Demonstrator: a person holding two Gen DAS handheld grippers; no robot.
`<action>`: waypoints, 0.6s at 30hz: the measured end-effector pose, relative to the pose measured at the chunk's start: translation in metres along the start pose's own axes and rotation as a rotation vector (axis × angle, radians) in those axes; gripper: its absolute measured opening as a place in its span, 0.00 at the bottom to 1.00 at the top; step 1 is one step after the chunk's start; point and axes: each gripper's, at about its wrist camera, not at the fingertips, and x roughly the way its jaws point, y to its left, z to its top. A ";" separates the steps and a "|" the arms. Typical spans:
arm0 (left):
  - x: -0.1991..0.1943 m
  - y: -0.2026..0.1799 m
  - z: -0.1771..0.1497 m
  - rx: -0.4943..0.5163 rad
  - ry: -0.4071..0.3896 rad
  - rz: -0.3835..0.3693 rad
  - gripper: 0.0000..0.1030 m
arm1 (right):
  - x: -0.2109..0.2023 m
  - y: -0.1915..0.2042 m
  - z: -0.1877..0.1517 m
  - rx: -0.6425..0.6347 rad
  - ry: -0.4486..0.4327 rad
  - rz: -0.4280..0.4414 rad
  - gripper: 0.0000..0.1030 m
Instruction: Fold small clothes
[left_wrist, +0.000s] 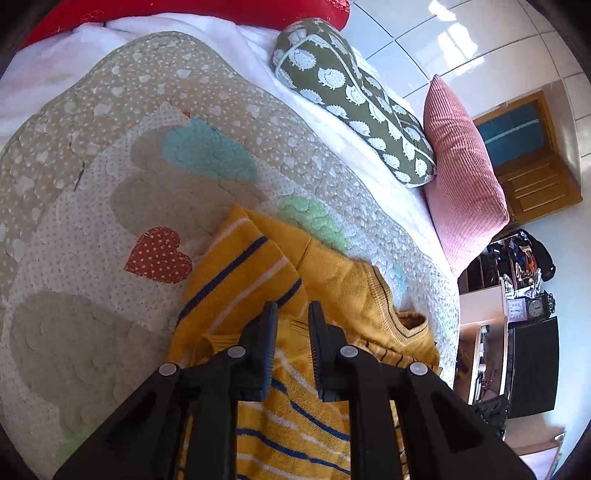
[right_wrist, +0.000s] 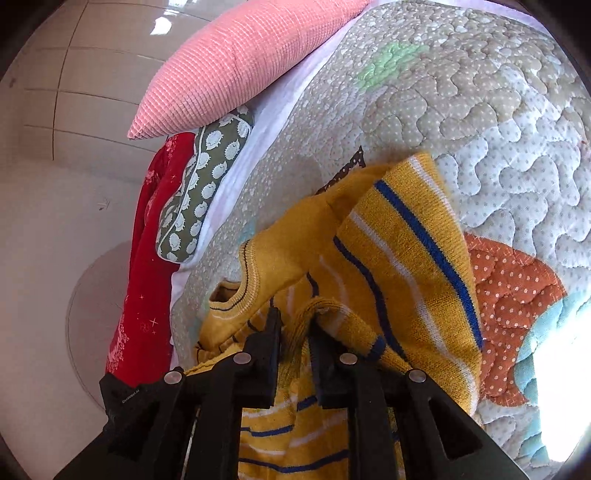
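A small yellow knit sweater (left_wrist: 332, 280) with blue and white stripes lies rumpled on the patterned quilt (left_wrist: 110, 177). My left gripper (left_wrist: 292, 314) hovers over the sweater's middle, its jaws a narrow gap apart with no cloth clearly pinched between them. In the right wrist view the sweater (right_wrist: 399, 258) is partly lifted, one striped sleeve draped to the right. My right gripper (right_wrist: 295, 325) is shut on a bunched fold of the sweater near its ribbed collar (right_wrist: 243, 273).
A green hedgehog-print bolster (left_wrist: 354, 99), a pink ribbed cushion (left_wrist: 465, 177) and a red cloth (right_wrist: 147, 266) lie along the bed's edge. A wooden door (left_wrist: 532, 155) and cluttered shelves (left_wrist: 517, 266) stand beyond the bed.
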 end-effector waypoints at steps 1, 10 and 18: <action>-0.004 0.003 0.002 -0.011 -0.011 0.001 0.20 | -0.005 0.002 0.000 -0.001 -0.015 0.015 0.30; -0.016 0.009 -0.018 0.085 0.008 0.062 0.21 | -0.036 0.030 -0.007 -0.106 -0.093 0.031 0.48; 0.010 -0.025 -0.056 0.367 -0.005 0.209 0.23 | 0.024 0.021 -0.032 -0.196 0.089 -0.104 0.46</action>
